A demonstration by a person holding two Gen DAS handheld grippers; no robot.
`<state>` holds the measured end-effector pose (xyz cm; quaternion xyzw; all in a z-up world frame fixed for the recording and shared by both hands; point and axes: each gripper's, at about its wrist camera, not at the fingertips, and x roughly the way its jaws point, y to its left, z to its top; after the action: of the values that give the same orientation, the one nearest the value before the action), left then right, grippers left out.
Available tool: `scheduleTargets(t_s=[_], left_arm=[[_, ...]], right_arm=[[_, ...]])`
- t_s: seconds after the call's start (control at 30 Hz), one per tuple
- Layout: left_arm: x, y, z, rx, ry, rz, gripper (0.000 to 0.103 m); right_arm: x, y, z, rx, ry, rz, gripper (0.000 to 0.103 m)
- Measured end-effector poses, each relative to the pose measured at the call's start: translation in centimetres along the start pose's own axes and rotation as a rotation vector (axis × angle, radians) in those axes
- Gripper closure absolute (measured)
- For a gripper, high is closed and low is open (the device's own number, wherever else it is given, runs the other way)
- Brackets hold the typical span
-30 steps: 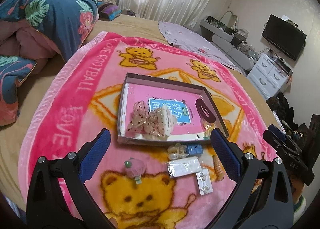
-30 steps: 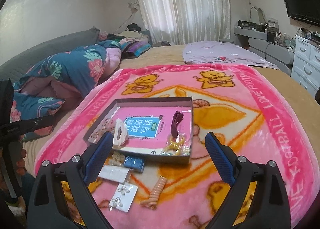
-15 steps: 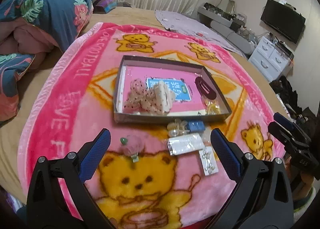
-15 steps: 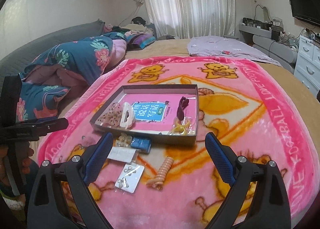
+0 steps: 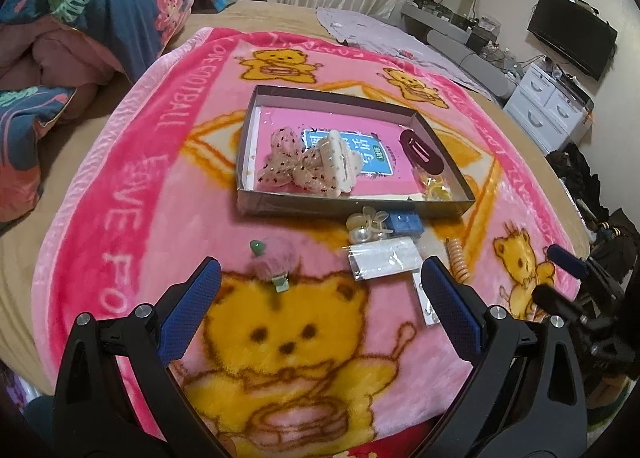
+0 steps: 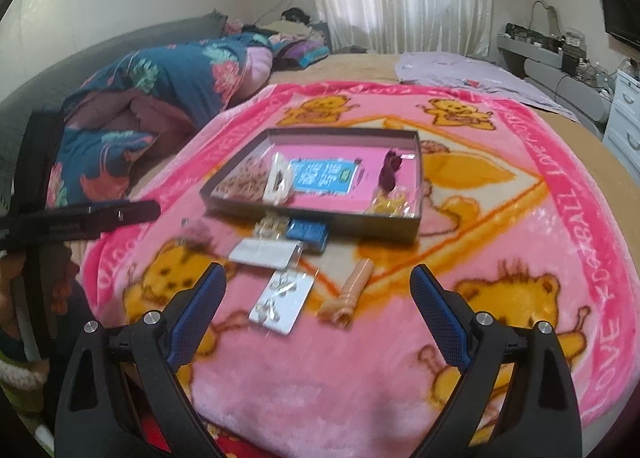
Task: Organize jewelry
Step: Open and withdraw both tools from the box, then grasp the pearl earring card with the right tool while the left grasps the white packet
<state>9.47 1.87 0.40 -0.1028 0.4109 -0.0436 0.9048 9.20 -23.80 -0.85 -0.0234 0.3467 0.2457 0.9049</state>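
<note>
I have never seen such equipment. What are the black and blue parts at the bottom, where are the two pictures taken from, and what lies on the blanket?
They are two hand-held grippers, each with a camera looking along its blue fingers. One picture is from the left gripper, the other from the right gripper. Both are open and hold nothing. On the pink blanket stands a shallow box with a bow and a white hair claw inside. In front of it lie loose things: a blue packet, an earring card and a spiral hair tie.
</note>
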Motion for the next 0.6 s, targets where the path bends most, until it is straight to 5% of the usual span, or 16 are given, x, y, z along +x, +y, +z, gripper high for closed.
scheduleTargets(t_s=[0.33,0.6], left_arm=[[0.0,0.6,-1.2,-0.016,0.035,-0.041,0.011],[1.3,-0.1,-2.1,-0.048,0.103,-0.157,0.028]], right_arm=[[2.8,2.1,-3.2,-0.007,0.106,0.053,0.011],[6.3,3.1,-3.5,0.000,0.152,0.046,0.023]])
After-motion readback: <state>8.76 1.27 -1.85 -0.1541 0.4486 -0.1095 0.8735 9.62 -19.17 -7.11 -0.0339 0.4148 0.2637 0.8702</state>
